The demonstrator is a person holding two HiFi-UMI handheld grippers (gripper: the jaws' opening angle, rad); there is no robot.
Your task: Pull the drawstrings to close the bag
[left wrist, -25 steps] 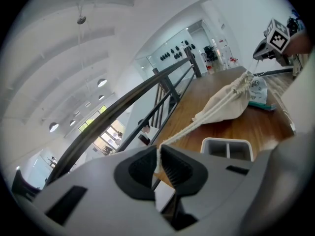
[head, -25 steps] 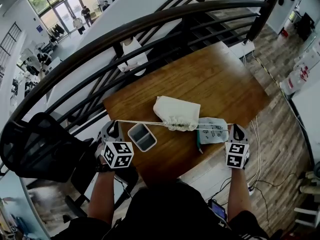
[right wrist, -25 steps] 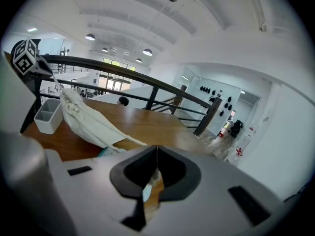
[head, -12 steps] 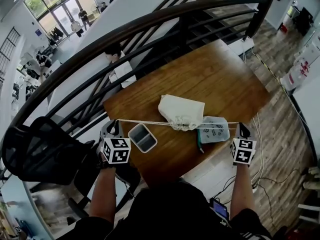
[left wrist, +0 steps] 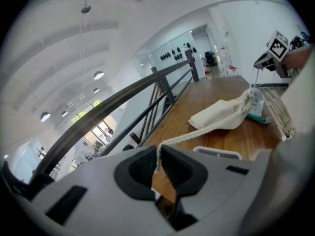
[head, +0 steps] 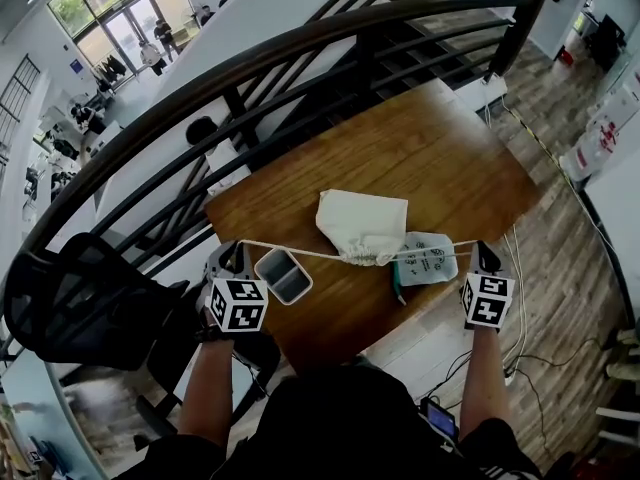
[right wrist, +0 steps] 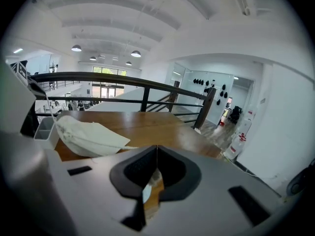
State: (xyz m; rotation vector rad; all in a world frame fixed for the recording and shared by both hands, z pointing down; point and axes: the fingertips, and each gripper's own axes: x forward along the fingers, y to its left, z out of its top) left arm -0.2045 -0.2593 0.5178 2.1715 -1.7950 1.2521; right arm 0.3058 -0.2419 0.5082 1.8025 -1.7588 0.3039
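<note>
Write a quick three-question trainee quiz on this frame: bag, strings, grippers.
1. True or false: the cloth bag sits inside the grey tray.
2. What is pinched in the left gripper? A) a drawstring B) the printed packet C) nothing
3. Fill in: the thing lying on the table between the bag and the right gripper is the ______.

Key:
1. False. The bag lies on the table, and the grey tray is beside it.
2. A. The drawstring runs taut from the bag's gathered mouth into the shut jaws.
3. Printed packet.
</note>
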